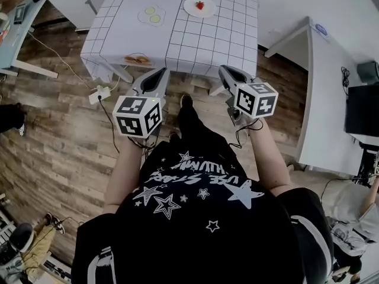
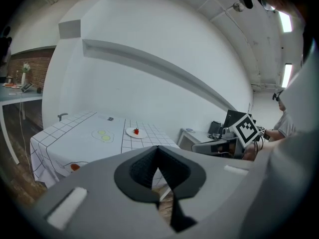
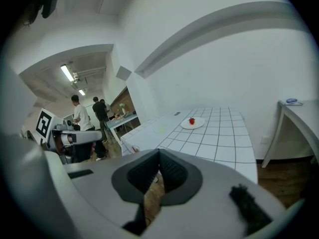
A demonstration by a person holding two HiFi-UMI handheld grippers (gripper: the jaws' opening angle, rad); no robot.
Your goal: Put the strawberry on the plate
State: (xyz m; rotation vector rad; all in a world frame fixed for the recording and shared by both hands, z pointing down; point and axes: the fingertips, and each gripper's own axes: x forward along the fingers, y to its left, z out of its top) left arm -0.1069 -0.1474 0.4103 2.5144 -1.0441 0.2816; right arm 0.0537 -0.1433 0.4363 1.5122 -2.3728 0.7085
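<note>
My left claw (image 2: pixel 158 148) and right claw (image 3: pixel 159 152) are both clenched on nothing, with the pads meeting. I hold them close to my body, well short of the table (image 1: pixel 195 40), probably because nothing is left to carry. The strawberry (image 1: pixel 200 5) already sits on the plate (image 1: pixel 189 9) at the far side of the checked cloth (image 1: pixel 177 46). Two pale rounds (image 1: pixel 151 14) beside the plate and an orange thing (image 1: pixel 137 59) at the near edge are too small to name.
</note>
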